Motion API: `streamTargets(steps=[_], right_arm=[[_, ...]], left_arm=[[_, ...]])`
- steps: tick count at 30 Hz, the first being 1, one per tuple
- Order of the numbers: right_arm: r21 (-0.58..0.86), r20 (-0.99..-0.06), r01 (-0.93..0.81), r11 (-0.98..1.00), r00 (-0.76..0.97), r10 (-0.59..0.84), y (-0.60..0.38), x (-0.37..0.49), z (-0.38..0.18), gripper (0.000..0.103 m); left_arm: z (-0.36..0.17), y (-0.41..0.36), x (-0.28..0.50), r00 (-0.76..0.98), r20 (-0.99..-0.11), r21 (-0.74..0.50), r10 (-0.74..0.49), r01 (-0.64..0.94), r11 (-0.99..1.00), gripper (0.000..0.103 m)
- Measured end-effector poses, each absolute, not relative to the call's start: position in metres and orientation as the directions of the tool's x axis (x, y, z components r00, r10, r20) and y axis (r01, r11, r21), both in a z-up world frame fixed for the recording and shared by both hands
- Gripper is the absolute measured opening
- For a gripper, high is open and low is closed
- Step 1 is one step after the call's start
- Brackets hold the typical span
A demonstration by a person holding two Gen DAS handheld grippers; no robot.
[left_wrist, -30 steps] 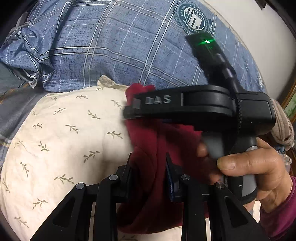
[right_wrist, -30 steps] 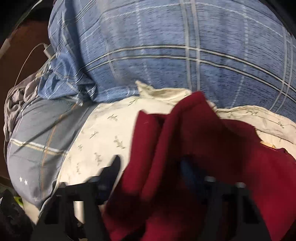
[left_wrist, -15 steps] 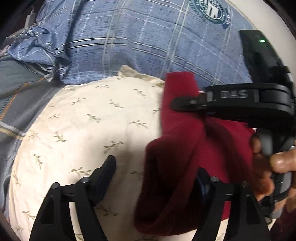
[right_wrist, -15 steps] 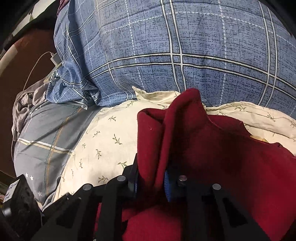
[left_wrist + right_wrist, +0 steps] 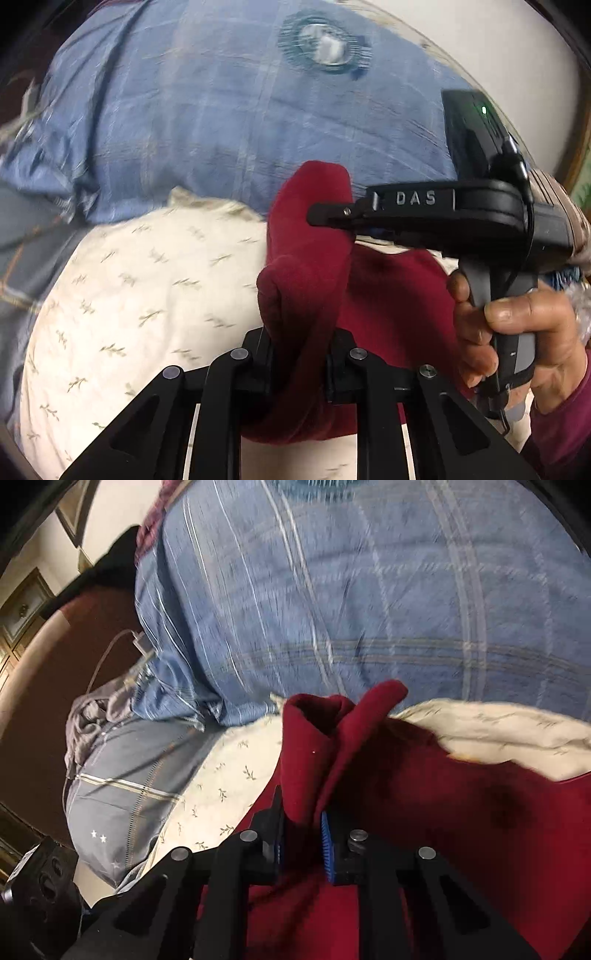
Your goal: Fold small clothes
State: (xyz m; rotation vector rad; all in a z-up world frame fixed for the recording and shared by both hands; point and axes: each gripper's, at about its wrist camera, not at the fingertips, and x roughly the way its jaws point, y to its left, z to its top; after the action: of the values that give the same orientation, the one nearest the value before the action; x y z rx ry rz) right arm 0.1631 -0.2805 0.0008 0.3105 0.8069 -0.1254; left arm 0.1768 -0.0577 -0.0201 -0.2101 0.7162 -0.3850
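Now, left claw (image 5: 300,363): clenching a bunched fold of the dark red garment (image 5: 306,273); its jaws have just been closing, and the cloth is filling the gap between them.
Right claw (image 5: 300,843): also clenching the garment, with a ridge of red cloth standing up between its blue-ribbed pads (image 5: 325,843); its jaws have just been closing too.
Right claw, seen from the left wrist camera (image 5: 314,215): reaching in from the right side, its tip lying against the upper peak of the red cloth; the pads cannot be made out from this side.
Hand (image 5: 517,332): wrapping around the grey handle of that black tool, with a dark red sleeve (image 5: 561,424) showing at the wrist.
Dark red garment: hanging between the 2 claws in loose folds, its lower part draping over the cream pillow (image 5: 140,295) with small leaf sprigs.
Blue checked bedding (image 5: 207,122): bulging up behind the pillow, blurred, with a round emblem (image 5: 325,44) near the top.
Grey cover (image 5: 122,786): lying left of the pillow in the right wrist view, striped, with 2 small white stars.
White cable (image 5: 107,657): running down at the left edge of the blue bedding.
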Motion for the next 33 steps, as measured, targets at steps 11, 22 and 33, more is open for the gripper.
streamTargets(steps=[11, 22, 33], right_arm=[[0.238, -0.681, 0.392, 0.889, 0.720, -0.135, -0.369, 0.052, 0.042, 0.015], [0.256, -0.741, 0.554, 0.792, 0.639, -0.208, -0.432, 0.003, -0.020, 0.018], [0.386, -0.695, 0.494, 0.779, 0.711, -0.107, -0.386, -0.053, -0.001, 0.064]], left_arm=[[0.009, -0.205, 0.155, 0.601, -0.627, -0.188, -0.496, 0.502, 0.844, 0.017], [-0.033, -0.274, 0.157, 0.476, -0.712, -0.200, -0.516, 0.567, 0.799, 0.030], [0.017, -0.163, 0.106, 0.568, -0.652, -0.172, -0.501, 0.533, 0.828, 0.072]])
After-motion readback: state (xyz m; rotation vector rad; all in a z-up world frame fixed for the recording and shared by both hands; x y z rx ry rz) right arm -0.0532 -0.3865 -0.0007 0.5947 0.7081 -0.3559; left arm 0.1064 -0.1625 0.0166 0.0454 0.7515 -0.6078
